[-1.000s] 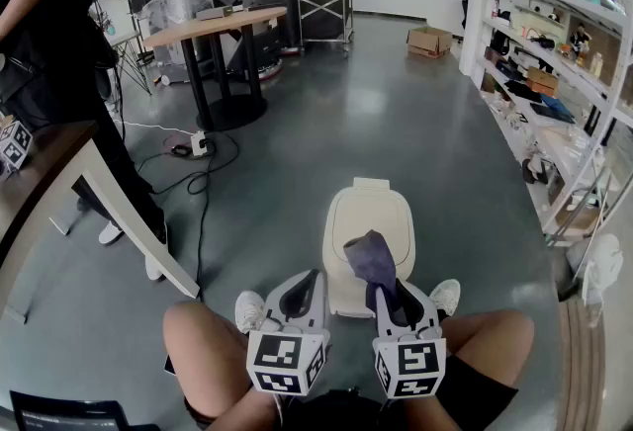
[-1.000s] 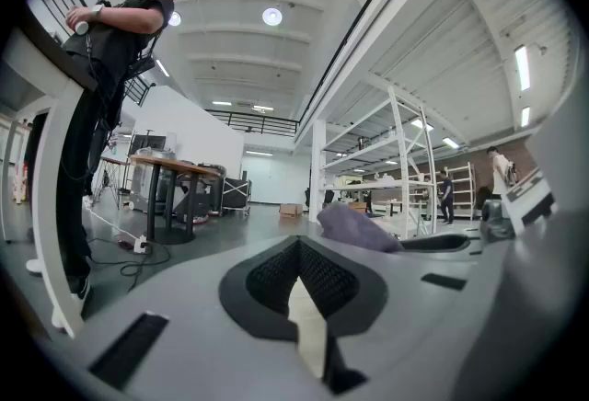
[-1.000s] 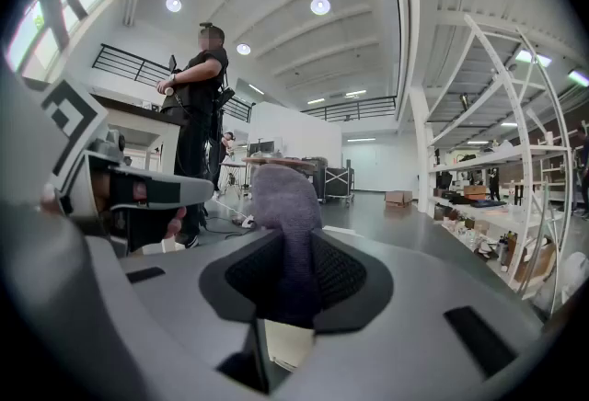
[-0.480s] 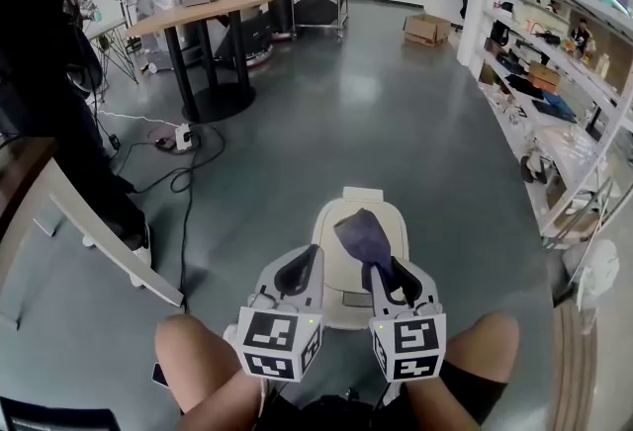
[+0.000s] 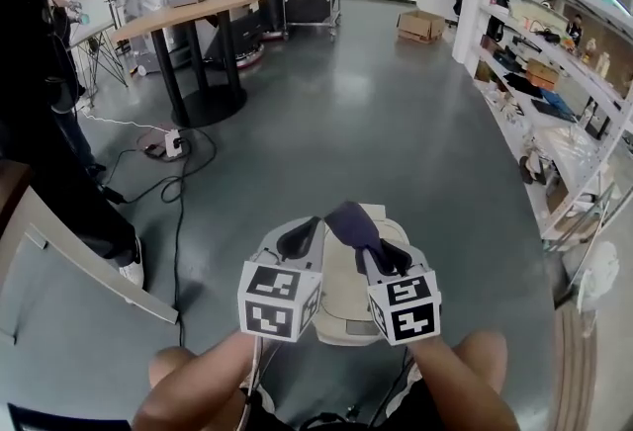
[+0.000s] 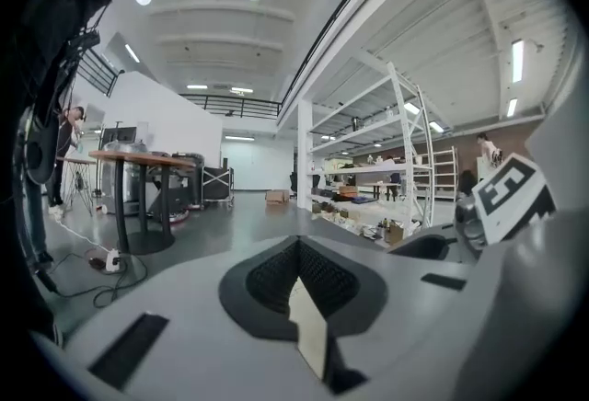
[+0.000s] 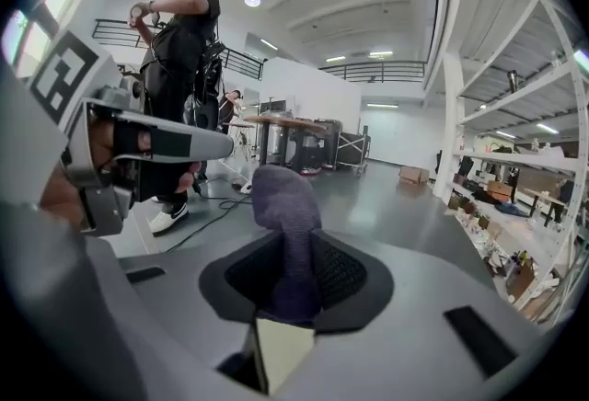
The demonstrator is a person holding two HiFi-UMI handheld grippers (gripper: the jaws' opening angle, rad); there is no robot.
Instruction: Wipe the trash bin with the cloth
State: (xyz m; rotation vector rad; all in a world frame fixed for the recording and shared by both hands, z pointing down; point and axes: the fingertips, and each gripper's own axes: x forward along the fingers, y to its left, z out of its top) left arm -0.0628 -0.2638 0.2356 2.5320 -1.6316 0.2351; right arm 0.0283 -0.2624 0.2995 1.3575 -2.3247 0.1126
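Clamping the cloth (image 5: 350, 220), the right gripper (image 5: 379, 256) and shut, empty left gripper (image 5: 300, 239) overlap the trash bin (image 5: 343, 293).

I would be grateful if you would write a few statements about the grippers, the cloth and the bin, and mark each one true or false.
1. The bin stands on the floor. True.
2. The right gripper is shut on the cloth. True.
3. The left gripper grips the bin. False: its jaws are together with nothing between them.
4. The cloth lies on the floor. False: it sticks up out of the right gripper's jaws.
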